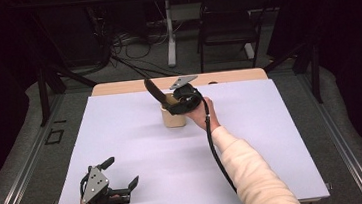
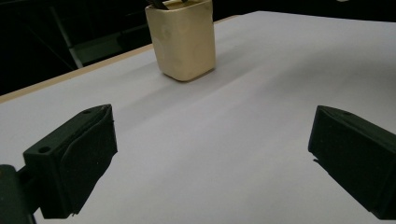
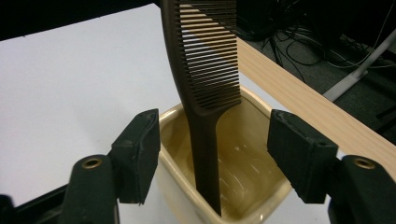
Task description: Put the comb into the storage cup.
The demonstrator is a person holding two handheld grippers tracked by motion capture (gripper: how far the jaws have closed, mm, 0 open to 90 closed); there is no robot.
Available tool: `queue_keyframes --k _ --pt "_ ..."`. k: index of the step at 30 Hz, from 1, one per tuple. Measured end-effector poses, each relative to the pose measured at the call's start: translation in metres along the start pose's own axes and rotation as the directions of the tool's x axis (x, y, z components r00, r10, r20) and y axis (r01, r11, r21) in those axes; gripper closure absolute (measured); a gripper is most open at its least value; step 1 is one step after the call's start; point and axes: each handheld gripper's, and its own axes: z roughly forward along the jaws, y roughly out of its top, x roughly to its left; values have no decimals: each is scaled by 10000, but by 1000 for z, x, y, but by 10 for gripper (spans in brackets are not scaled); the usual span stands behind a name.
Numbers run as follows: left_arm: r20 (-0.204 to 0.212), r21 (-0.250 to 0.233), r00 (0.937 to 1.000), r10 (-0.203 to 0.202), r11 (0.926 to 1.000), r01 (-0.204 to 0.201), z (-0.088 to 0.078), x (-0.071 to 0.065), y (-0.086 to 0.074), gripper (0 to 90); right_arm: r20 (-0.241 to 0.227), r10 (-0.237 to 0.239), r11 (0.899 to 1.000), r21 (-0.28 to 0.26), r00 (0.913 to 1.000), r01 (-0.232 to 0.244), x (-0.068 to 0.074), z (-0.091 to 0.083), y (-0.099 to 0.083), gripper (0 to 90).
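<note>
A cream cup [image 1: 174,116] stands on the white sheet [image 1: 138,151] covering the tabletop [image 1: 117,87], just toward twelve o'clock of the sheet's centre. A dark comb [image 3: 205,88] stands in the cup, handle down, teeth up, leaning toward eleven o'clock in the high view. The right gripper [image 3: 214,154] hovers over the cup's mouth, its fingers [image 3: 137,154] spread to either side of the comb's handle without touching it. The left gripper [image 1: 121,175] rests near the sheet's seven o'clock corner, well apart from the cup, with its fingers [image 2: 79,158] spread and nothing between them. Bare wood shows along the tabletop's far edge. Beyond it, at twelve o'clock, the dim room holds a black chair [image 1: 226,22], a white table leg [image 1: 169,33] and loose cables [image 1: 123,47] on a grey floor [image 1: 352,130].
</note>
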Motion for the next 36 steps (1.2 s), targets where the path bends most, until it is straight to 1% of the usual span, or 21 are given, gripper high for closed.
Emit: queue_keyframes --k 5,6,7,12,16,22,27,34,36 --pt "-22 21 10000 40 10000 -40 0 0 1 11 -235 282 9992 -262 9993 -289 -2 -14 0 254" --pt "-14 21 10000 16 10000 -16 1 -1 1 11 -304 311 9992 -243 9991 -318 -2 -18 0 244" --pt "17 27 10000 83 10000 -83 1 0 1 11 -359 308 9993 -221 9989 -316 -2 -20 0 229" --pt "-44 32 10000 44 10000 -44 1 0 0 11 -661 314 9995 0 9973 -315 -1 -29 -2 153" --pt "-15 46 10000 72 10000 -72 1 0 0 11 -873 351 9994 77 9956 -345 0 -36 -5 133" --pt "-29 19 10000 41 10000 -41 0 0 1 11 -1118 364 9992 206 9931 -344 2 -46 -8 77" --pt "-6 2 10000 12 10000 -12 0 0 0 11 -1220 288 9994 239 9921 -261 4 -56 -12 48" --pt "-13 24 10000 74 10000 -74 0 0 1 11 -1362 306 9993 253 9902 -274 7 -69 -18 22" --pt "-25 28 10000 34 10000 -33 0 0 0 11 -1403 322 9993 220 9896 -294 7 -73 -20 21"
